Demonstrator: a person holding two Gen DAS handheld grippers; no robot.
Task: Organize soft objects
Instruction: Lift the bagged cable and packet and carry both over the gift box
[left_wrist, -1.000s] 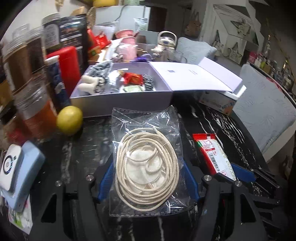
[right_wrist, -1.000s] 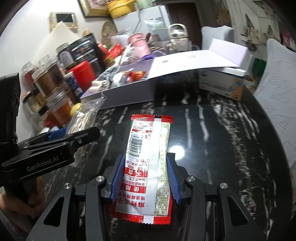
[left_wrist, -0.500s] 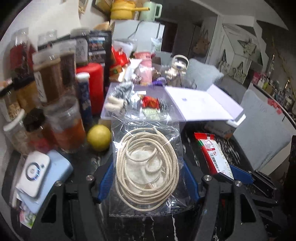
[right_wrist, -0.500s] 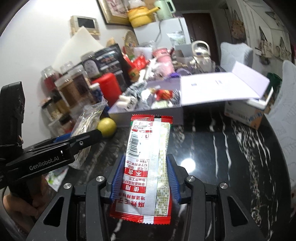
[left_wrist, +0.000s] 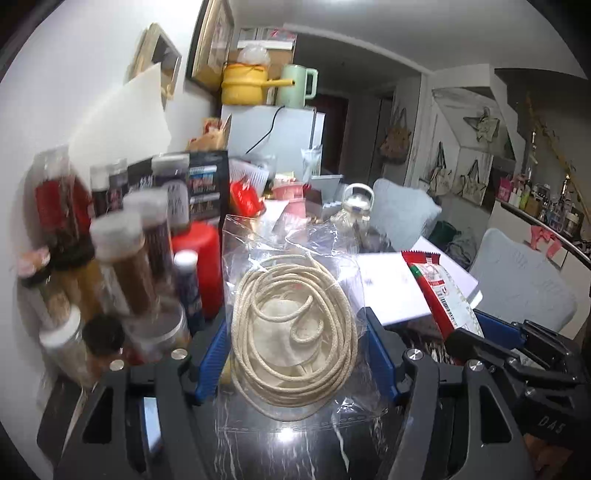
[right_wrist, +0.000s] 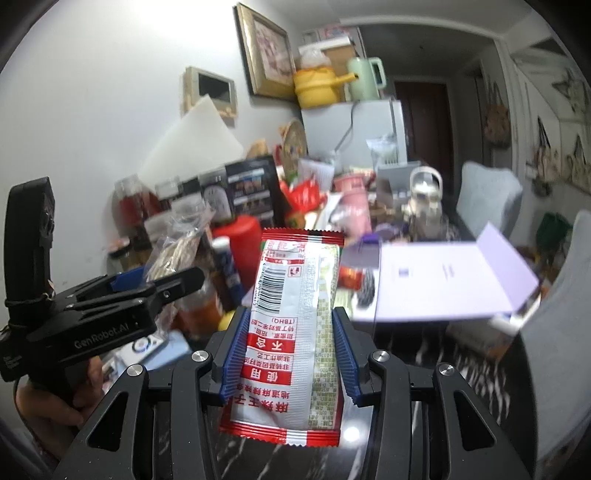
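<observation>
My left gripper (left_wrist: 295, 347) is shut on a clear plastic bag of coiled cream rope (left_wrist: 293, 332) and holds it lifted above the black marble table (left_wrist: 295, 450). My right gripper (right_wrist: 290, 332) is shut on a red and silver snack packet (right_wrist: 295, 295), also held up in the air. The packet also shows at the right of the left wrist view (left_wrist: 439, 291). The left gripper with its rope bag shows at the left of the right wrist view (right_wrist: 147, 288). The open lilac box (right_wrist: 439, 280) lies behind and below, its lid folded out to the right.
Tall jars and bottles (left_wrist: 122, 258) and a red canister (left_wrist: 199, 254) crowd the left. A lemon (right_wrist: 223, 323) peeks out by the box. A white fridge (left_wrist: 277, 136) with a yellow pot stands behind. Grey cushioned chairs (left_wrist: 521, 280) are to the right.
Both grippers have risen and tilted upward with their loads, so the table and box have dropped low in view and the wall and fridge now fill the upper part.
</observation>
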